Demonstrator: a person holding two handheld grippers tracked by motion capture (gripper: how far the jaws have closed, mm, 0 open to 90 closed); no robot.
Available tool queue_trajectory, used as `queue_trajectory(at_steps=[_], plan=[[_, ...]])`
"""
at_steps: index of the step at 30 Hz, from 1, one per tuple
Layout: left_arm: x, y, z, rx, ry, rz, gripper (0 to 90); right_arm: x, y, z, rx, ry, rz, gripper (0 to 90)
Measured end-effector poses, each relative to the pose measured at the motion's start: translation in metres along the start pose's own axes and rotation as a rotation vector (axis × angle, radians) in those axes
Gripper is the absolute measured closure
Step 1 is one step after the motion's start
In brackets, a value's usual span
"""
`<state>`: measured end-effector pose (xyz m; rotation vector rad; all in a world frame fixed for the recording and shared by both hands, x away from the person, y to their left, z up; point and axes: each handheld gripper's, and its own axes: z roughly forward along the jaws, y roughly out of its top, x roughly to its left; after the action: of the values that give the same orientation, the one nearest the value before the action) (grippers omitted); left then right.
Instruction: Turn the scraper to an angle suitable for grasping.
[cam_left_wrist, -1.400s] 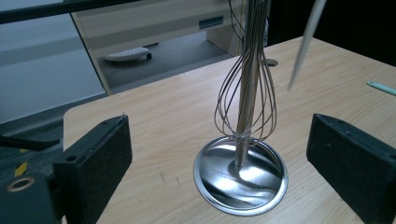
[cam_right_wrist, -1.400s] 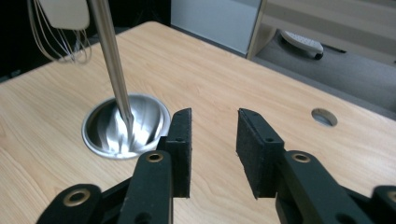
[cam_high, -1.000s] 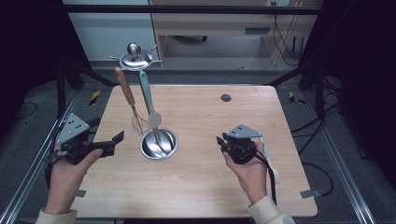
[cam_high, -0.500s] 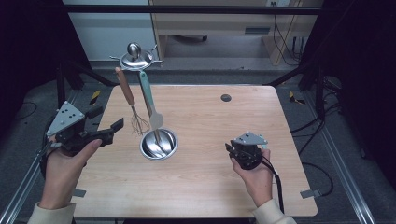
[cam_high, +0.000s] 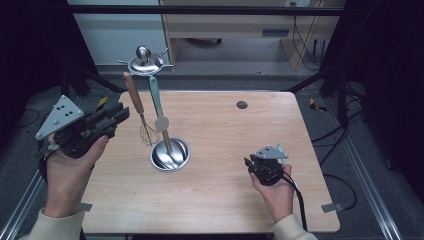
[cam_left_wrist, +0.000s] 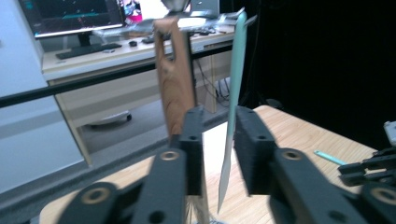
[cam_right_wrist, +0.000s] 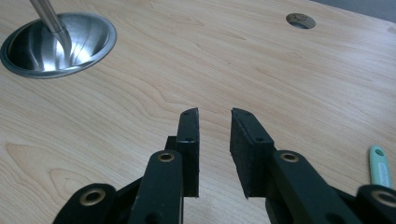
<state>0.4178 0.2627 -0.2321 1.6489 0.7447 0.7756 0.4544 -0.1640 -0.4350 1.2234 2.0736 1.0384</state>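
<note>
A steel utensil stand (cam_high: 145, 61) rises from a round base (cam_high: 170, 154) at the table's middle left. From it hang a whisk with a wooden handle (cam_high: 134, 95) and a mint spatula (cam_high: 156, 97). My left gripper (cam_high: 120, 114) is raised just left of the whisk and points at it. Its jaws have just been closing and now stand narrowly apart with nothing between them. In the left gripper view (cam_left_wrist: 217, 116) the wooden handle (cam_left_wrist: 175, 79) and the spatula (cam_left_wrist: 236, 70) hang just beyond the tips. My right gripper (cam_high: 248, 164) is low over the table at right, narrowly open and empty (cam_right_wrist: 212, 114).
A mint-handled object (cam_right_wrist: 380, 170) lies on the table beside the right gripper. A round cable hole (cam_high: 242, 105) sits near the far edge of the wooden table (cam_high: 225, 210). The stand's base (cam_right_wrist: 56, 44) lies ahead and left of the right jaws.
My left gripper has risen and swung toward the hanging whisk while its jaws narrowed. The right hand has sunk toward the table and drawn back a little.
</note>
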Motion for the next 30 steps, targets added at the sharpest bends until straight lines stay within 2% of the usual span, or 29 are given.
queue_trajectory(at_steps=[4, 7, 11, 16, 30], plan=[[0.000, 0.010, 0.004, -0.012, -0.009, 0.002, 86.7, 0.000, -0.002, 0.001, 0.003, -0.001, 0.001, 73.1], [0.001, 0.016, 0.008, -0.011, -0.004, 0.004, 90.0, 0.000, -0.003, 0.002, 0.006, -0.002, -0.001, 72.6], [0.003, 0.021, 0.012, -0.015, 0.011, -0.001, 90.0, -0.001, -0.004, 0.002, 0.008, -0.004, -0.002, 72.3], [0.011, 0.029, 0.018, -0.030, 0.037, -0.027, 90.0, -0.001, -0.006, 0.002, 0.012, -0.001, 0.000, 71.9], [0.016, 0.037, 0.027, -0.030, 0.057, -0.026, 90.0, -0.004, -0.007, 0.001, 0.014, 0.000, 0.014, 71.6]])
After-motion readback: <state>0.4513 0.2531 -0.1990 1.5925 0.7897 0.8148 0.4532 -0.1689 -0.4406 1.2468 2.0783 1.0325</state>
